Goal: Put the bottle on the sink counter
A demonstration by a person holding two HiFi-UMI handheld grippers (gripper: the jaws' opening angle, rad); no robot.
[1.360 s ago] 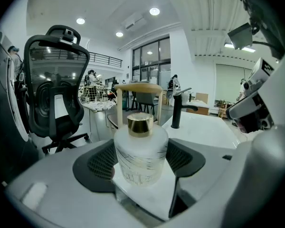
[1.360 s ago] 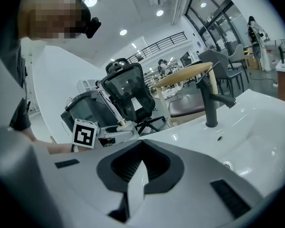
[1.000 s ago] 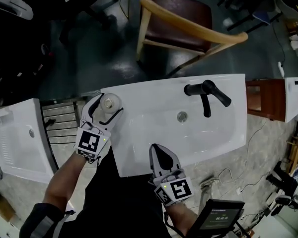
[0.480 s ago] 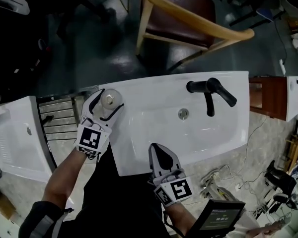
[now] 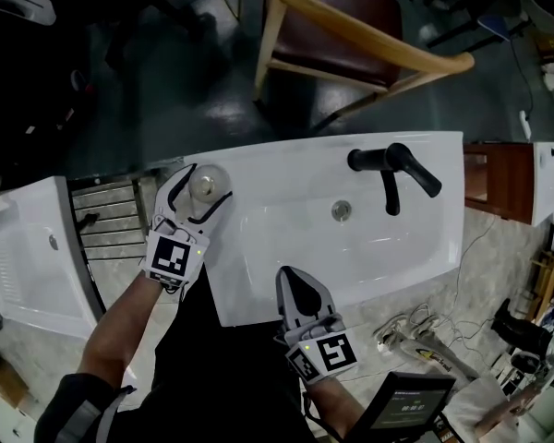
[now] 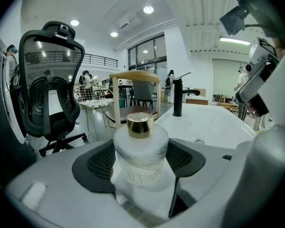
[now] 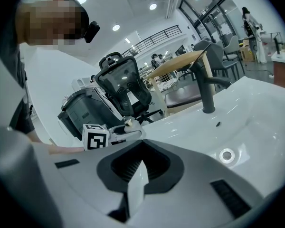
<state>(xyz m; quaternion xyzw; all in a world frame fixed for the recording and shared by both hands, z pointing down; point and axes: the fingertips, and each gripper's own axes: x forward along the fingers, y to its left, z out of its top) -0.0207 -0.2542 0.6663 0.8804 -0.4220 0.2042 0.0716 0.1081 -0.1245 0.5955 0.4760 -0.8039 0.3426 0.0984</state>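
Clasps the bottle [image 6: 140, 156] upright between the left gripper [image 5: 203, 188] fingers at the far left corner of the sink counter [image 5: 258, 169], probably steadying it for setting down. Parks the right gripper [image 5: 293, 277], fingers clenched and empty, at the near rim, out of the way.

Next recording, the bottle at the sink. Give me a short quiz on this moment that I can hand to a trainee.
1. True or false: the right gripper grips the bottle.
2. The bottle's cap is: A gold, B black, C red.
3. Fill in: the left gripper holds the bottle at the far ___ corner of the sink.

Key: 1 false: the left gripper's jaws are on the bottle, while the right gripper's jaws are together with nothing between them. 2 A. 3 left.
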